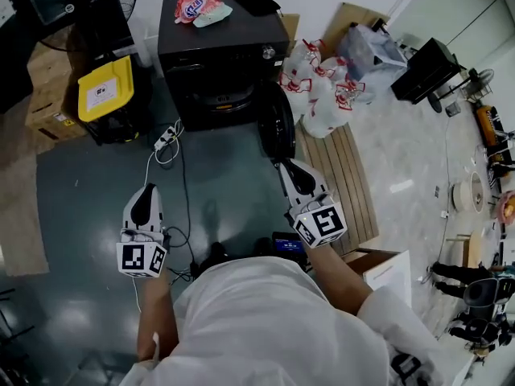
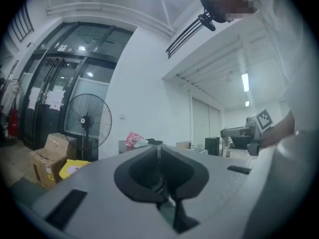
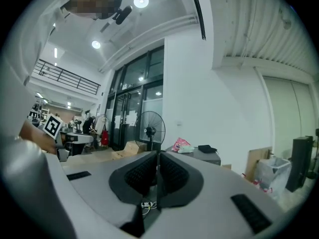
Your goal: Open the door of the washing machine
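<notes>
The black washing machine (image 1: 217, 63) stands at the far side of the dark floor. Its round door (image 1: 276, 125) hangs swung out at its right front corner, edge-on to me. My left gripper (image 1: 148, 190) is low at the left, well short of the machine, jaws shut with nothing between them. My right gripper (image 1: 289, 167) is shut and empty too, its tips just below the door's lower edge; whether it touches the door I cannot tell. In the left gripper view the shut gripper (image 2: 158, 156) points level toward the machine (image 2: 130, 147). The right gripper view shows the same gripper (image 3: 158, 166) with pads together.
A pink bag (image 1: 193, 5) and a black item (image 1: 256, 0) lie on the machine's top. A yellow bin (image 1: 105, 91) and a fan (image 1: 80, 6) stand left of it. A power strip with cable (image 1: 165, 139) lies on the floor. White bags (image 1: 322, 87) and wooden slats (image 1: 342, 175) are at right.
</notes>
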`<state>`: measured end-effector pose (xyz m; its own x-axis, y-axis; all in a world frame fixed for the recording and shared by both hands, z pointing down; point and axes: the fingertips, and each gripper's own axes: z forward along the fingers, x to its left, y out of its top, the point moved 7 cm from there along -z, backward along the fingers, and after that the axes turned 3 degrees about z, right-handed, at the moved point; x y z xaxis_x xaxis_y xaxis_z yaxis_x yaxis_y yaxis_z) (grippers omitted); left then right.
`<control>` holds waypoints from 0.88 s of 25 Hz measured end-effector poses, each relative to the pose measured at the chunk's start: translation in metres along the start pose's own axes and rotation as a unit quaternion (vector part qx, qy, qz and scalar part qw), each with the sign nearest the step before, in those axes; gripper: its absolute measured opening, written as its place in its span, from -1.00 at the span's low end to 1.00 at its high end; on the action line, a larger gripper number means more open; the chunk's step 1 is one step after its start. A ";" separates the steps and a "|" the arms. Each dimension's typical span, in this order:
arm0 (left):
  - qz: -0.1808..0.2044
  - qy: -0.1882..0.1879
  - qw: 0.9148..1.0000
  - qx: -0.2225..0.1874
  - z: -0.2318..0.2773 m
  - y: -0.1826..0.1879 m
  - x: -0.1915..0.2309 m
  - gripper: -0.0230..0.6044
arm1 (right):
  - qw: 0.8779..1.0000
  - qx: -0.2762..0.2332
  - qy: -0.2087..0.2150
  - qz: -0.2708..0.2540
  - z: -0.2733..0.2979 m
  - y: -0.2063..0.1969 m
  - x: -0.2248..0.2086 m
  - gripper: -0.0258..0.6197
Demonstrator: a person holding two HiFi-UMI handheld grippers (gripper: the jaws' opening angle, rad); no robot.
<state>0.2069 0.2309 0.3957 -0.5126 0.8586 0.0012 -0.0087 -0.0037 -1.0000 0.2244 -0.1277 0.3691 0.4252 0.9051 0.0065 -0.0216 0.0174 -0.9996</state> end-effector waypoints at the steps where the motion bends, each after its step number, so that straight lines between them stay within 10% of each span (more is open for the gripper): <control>1: 0.002 0.006 1.000 -0.001 -0.001 0.004 -0.004 -0.83 | 1.000 -0.004 0.006 -0.001 -0.001 0.003 -0.004 -0.79; 22: 0.005 0.002 1.000 0.021 0.005 0.021 -0.081 -0.83 | 1.000 -0.007 0.013 0.021 -0.052 0.001 -0.044 -0.80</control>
<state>0.2437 0.1590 0.3751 -0.5100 0.8601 -0.0090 -0.0403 -0.0344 -0.9986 0.2523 -0.1899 0.3666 0.4480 0.8933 -0.0364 -0.0269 -0.0273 -0.9993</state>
